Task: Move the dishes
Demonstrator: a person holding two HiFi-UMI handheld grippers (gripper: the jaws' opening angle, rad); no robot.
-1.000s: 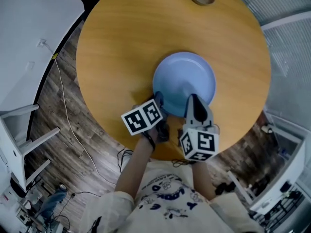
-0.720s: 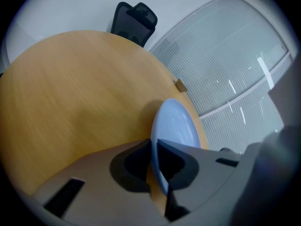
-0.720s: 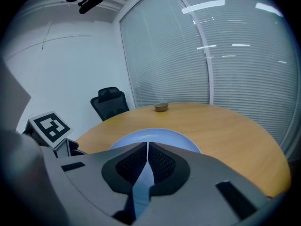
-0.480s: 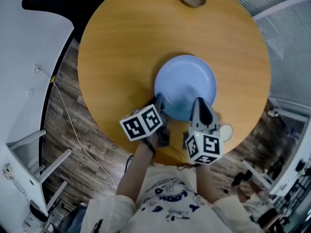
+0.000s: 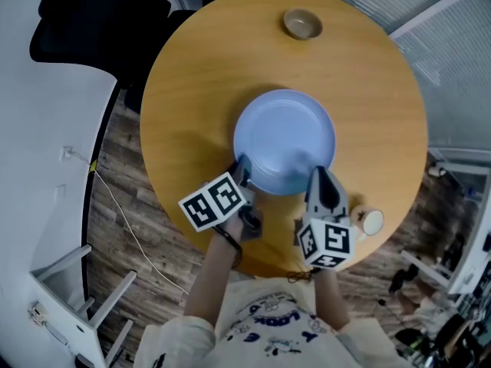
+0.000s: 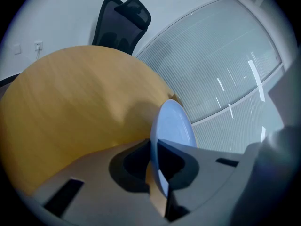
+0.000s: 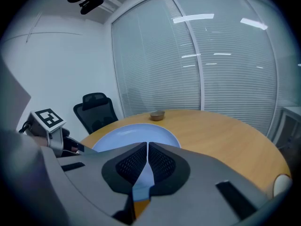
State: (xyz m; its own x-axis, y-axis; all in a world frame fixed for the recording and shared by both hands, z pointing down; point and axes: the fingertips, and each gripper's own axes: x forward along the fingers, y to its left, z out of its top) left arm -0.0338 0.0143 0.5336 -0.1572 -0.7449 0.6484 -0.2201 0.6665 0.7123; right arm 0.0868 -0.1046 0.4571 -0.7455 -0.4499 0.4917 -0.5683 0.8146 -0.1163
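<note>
Near the front edge of the round wooden counter (image 5: 199,67), the left tongs (image 5: 243,165) clamp the rim of the large pale-blue plate (image 5: 284,138); the right tongs (image 5: 318,173) are clenched empty above its near rim.

Showing a plate (image 5: 284,140) at the middle of a round table (image 5: 184,90), with a small bowl (image 5: 302,24) standing well apart behind it, near the far edge. Placing the left gripper (image 5: 242,167) at the plate's near-left rim and the right gripper (image 5: 318,175) at its near-right rim, the rim sitting between each pair of jaws. Locating an office chair (image 5: 92,21) beyond the table, far left.
</note>
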